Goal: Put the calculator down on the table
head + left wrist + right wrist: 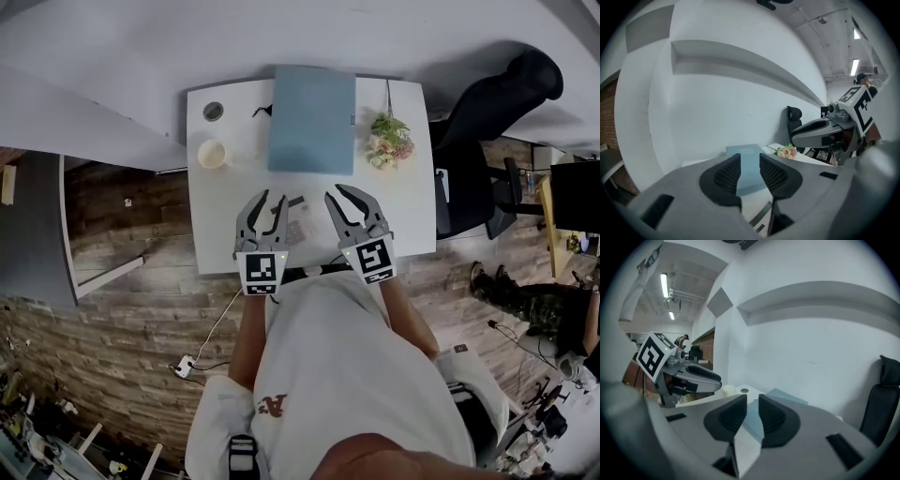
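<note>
White table (412,216); calculator (298,227) pale, barely discernible against it.

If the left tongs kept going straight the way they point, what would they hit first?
Most likely the blue folder showing right between them; depth is unclear, so they might pass over it toward the white wall.

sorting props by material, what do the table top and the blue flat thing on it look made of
Table top: smooth white laminate or painted board, judging by its even, matte, seamless surface. Blue flat thing: matte grey-blue cover, perhaps plastic or card; the colour is uniform, the edges are crisp and no texture shows, so it stays open.
</note>
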The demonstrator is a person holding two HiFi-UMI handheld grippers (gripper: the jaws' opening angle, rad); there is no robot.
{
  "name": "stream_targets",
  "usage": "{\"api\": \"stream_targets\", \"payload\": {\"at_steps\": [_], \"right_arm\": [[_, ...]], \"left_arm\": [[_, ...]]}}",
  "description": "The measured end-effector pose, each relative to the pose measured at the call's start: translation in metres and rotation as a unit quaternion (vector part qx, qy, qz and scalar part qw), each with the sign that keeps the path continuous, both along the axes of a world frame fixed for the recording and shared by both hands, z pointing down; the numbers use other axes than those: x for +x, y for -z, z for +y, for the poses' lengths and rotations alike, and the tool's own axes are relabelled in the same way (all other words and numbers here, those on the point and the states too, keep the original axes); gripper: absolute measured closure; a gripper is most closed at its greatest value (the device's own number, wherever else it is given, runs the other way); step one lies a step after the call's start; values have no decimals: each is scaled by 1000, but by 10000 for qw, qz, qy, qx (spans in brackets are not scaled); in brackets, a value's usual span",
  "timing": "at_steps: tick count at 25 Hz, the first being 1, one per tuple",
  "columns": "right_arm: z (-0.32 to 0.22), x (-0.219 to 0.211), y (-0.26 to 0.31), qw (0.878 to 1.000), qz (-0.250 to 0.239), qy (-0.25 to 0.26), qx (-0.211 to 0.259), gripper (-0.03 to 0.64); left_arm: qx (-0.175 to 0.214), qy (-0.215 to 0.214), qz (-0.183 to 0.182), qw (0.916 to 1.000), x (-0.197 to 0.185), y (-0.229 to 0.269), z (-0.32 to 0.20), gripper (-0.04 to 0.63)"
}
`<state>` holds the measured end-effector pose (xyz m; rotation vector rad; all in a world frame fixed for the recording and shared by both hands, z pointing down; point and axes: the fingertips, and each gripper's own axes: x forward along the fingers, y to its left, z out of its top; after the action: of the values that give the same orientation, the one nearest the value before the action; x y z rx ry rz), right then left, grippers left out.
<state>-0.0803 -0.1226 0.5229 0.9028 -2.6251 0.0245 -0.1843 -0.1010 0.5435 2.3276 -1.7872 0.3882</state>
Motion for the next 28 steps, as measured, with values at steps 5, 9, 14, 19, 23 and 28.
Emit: {"api": "stream_targets", "payload": {"at_steps": [5, 9, 14, 19, 23, 28], "right_arm": [[-3, -2, 39, 9992, -225, -158, 285, 590], [-5, -2, 55, 9982, -297, -228, 463, 606], [-5, -5, 69, 9968, -381, -293, 636, 609], [-5, -4, 74, 9954, -419, -417, 748, 611], [-4, -1, 76, 9947, -379, -544, 787, 611], [-1, -4, 81, 9934, -419, -650, 852, 611]], "left_arm": [[663, -95, -192, 9976, -4, 48, -6, 542], [858, -109, -48, 9962, -3, 75, -9, 595], [1054, -237, -33, 9941, -2, 94, -11, 595], [1090, -298, -22, 9936, -2, 95, -10, 595], [1120, -336, 12, 9931, -2, 96, -9, 595], [1195, -444, -98, 9918, -5, 99, -8, 595]]}}
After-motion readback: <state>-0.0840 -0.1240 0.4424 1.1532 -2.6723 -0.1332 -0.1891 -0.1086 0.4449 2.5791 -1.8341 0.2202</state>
